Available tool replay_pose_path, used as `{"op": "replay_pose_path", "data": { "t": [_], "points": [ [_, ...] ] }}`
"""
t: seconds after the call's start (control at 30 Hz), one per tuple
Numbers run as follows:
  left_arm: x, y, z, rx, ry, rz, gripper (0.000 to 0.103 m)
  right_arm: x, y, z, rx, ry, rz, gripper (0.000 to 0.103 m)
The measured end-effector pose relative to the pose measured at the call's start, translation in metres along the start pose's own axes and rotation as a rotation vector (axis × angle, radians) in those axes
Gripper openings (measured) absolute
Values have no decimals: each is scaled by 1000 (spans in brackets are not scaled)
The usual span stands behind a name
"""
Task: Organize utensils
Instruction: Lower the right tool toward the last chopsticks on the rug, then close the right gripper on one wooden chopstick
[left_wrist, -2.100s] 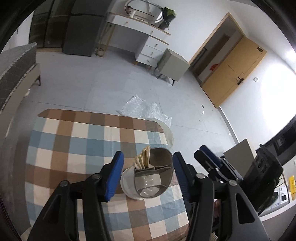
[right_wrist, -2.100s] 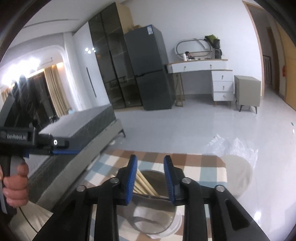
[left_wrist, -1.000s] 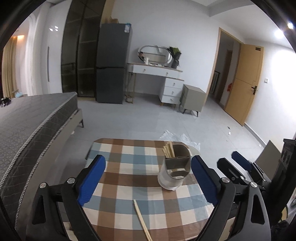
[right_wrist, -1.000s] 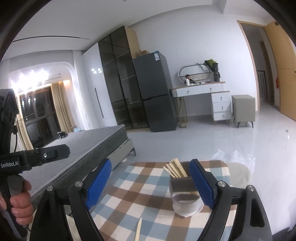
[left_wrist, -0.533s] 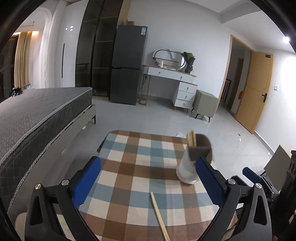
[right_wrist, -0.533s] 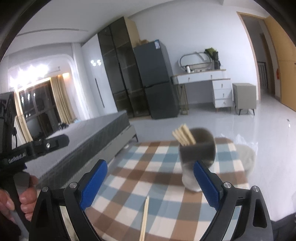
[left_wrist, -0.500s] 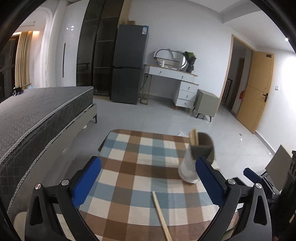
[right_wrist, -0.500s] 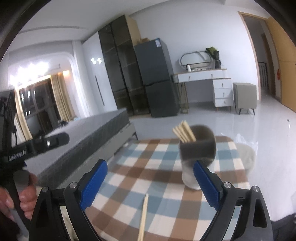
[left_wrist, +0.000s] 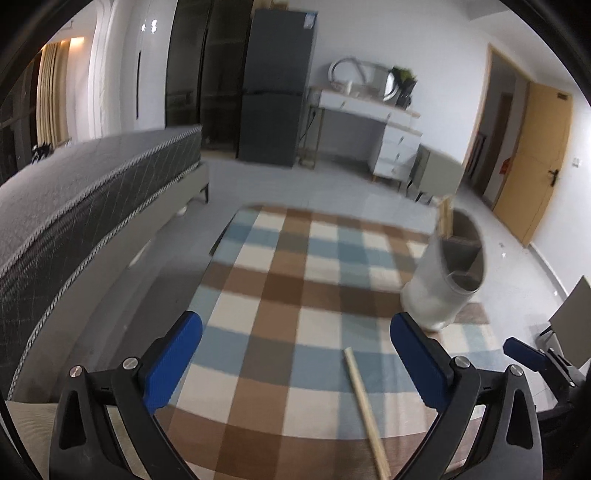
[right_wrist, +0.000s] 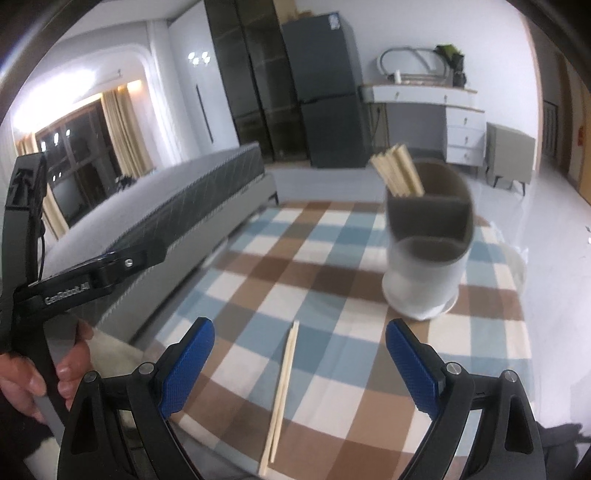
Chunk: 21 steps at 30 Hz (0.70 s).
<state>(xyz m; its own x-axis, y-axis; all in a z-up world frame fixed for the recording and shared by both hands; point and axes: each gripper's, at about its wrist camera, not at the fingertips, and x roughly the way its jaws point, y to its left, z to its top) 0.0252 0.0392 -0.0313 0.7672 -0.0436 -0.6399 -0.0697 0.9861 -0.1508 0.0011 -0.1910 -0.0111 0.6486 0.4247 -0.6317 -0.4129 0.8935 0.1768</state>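
**Inspector:** State of the left gripper?

**Assistant:** Jaws spread wide, having just opened the last bit further. Nothing sits between the blue pads; only the checked tablecloth shows in the gap.

**Inspector:** And the right gripper?

**Assistant:** Also spread wide and gripping nothing. A pair of chopsticks lies flat on the cloth in the gap between its fingers, touched by neither pad. The pair runs from about 12 o'clock down toward 6 o'clock in the right wrist view, its near end at the table's front edge.

**Inspector:** Location of the utensil holder?

**Assistant:** The utensil holder, white below with a grey divided insert, stands upright on the cloth at roughly 1 o'clock from the right gripper. From the left wrist camera the holder sits at about 2 o'clock, near the right edge of the table. A bundle of chopsticks stands in its rear compartment, leaning to the left. The view is blurred, so the front compartments' contents cannot be told.

**Inspector:** Anything else?

**Assistant:** A hand holds the left gripper's handle, at 9 o'clock in the right wrist view. A grey bed runs along the table's left side.
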Motion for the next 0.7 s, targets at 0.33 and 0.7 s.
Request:
{"op": "replay_pose_path", "data": {
  "t": [0.33, 0.7],
  "points": [
    [39, 47, 1, -178, 186, 47, 99, 97, 4, -8, -3, 320, 51, 65],
    [56, 70, -3, -282, 320, 54, 99, 179, 6, -1, -195, 525, -75, 52]
  ]
}}
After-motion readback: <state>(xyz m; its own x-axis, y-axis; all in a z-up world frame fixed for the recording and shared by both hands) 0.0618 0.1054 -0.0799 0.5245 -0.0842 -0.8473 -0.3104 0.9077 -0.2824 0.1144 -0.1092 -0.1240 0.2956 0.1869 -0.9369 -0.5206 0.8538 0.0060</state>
